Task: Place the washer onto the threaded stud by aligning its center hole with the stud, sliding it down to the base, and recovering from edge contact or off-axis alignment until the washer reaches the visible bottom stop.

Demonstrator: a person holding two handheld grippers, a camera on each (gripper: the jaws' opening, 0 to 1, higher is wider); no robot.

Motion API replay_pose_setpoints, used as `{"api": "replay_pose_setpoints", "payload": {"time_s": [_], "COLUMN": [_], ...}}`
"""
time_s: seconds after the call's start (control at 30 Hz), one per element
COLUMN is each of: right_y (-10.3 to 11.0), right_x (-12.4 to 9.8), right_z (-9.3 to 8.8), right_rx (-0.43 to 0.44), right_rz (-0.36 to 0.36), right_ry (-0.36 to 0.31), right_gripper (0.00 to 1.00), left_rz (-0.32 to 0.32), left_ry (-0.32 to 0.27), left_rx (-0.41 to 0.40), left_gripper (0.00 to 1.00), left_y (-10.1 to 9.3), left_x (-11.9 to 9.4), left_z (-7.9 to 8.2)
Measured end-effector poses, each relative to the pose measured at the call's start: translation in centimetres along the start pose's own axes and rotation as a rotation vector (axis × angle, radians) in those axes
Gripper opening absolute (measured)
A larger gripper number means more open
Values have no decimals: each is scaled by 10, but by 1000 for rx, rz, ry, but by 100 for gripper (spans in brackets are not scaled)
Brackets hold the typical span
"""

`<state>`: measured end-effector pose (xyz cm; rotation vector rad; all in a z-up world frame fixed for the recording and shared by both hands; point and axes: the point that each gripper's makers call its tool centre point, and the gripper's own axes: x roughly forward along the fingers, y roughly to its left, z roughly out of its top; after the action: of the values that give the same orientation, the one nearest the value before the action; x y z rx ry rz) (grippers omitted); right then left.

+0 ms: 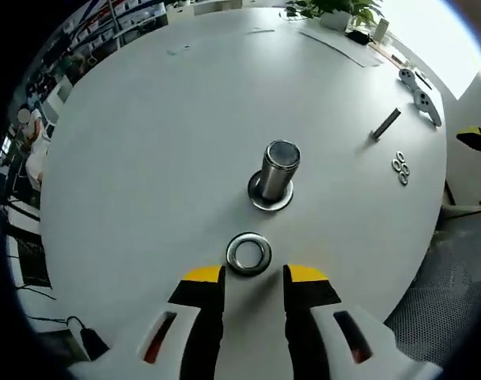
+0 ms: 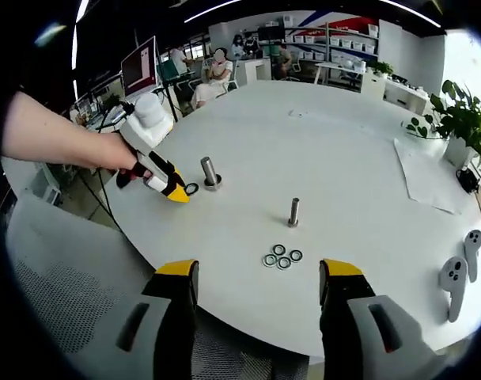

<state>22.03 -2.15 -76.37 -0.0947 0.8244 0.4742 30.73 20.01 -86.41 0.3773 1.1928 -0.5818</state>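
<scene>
A thick threaded stud stands upright on a round flat base in the middle of the white table. A loose steel washer lies flat on the table in front of it, apart from the stud. My left gripper is open, its yellow tips just short of the washer on either side, holding nothing. The right gripper view shows the left gripper in a hand, next to the washer and stud. My right gripper hangs open and empty over the table's near edge.
A thinner bolt stands mid-table with several spare washers beside it. Two grey hand controllers lie at the right, a paper sheet and a potted plant beyond. The person's forearm reaches in from the left.
</scene>
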Motion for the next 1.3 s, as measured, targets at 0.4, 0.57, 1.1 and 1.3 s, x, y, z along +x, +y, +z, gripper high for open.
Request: {"api": "replay_pose_setpoints", "payload": {"time_s": [0.4, 0.57, 1.1, 1.3], "right_y": [2, 3, 1, 0], "right_x": [1, 2, 4, 4], "right_z": [0, -3, -10, -9], "right_rx": [-12, -13, -11, 15], "right_rz": [0, 3, 0, 2], "right_ry": [3, 14, 43, 38], "right_gripper": [64, 64, 65, 65], "left_rz": [-5, -1, -13, -23], "left_ry": [47, 82, 93, 134], "left_rx": [75, 91, 122, 174], "left_gripper": [25, 24, 21, 21], "left_y": [2, 3, 1, -4], "left_x": [5, 7, 3, 1], "left_z": [11, 12, 4, -7]}}
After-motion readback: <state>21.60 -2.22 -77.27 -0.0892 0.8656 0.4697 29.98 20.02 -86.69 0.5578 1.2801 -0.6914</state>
